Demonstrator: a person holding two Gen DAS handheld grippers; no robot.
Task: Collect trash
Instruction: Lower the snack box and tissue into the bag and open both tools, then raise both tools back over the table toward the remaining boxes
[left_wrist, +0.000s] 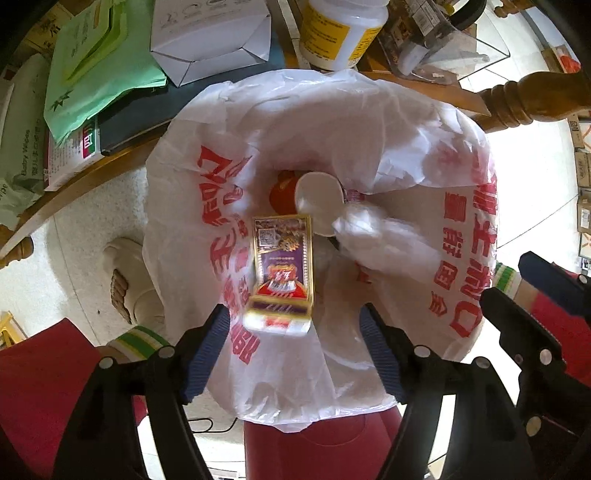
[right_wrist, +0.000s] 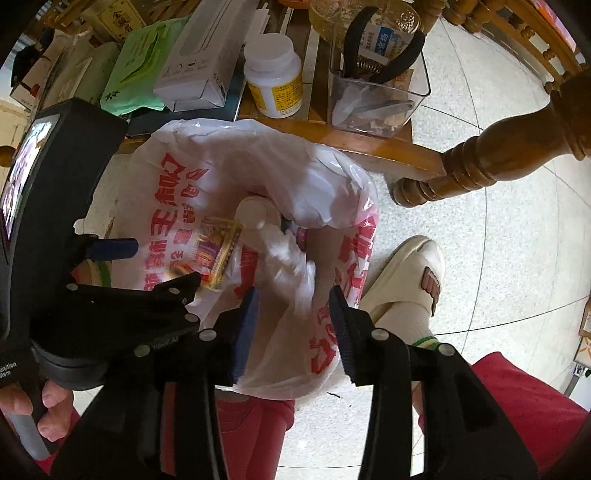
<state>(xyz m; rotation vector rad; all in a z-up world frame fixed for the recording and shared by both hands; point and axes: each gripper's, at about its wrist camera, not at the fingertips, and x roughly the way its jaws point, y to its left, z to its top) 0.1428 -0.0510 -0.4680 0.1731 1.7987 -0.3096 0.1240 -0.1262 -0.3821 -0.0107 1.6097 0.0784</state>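
Bright daylight throughout. Floor (left_wrist: 524, 155) overexposed to white at far right. Strong fisheye bending, dark corners in both views. Motion blur on the purple carton (left_wrist: 282, 273) and the crumpled plastic (right_wrist: 291, 266); surroundings sharp.

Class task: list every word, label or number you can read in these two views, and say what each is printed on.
"Baby Wipes": wipes pack, left wrist view.
"王" and "口", red, upside down: plastic bag.
"金": box on the table, right wrist view.
Too blurred or small to read: gold packet, bottle label, white carton.
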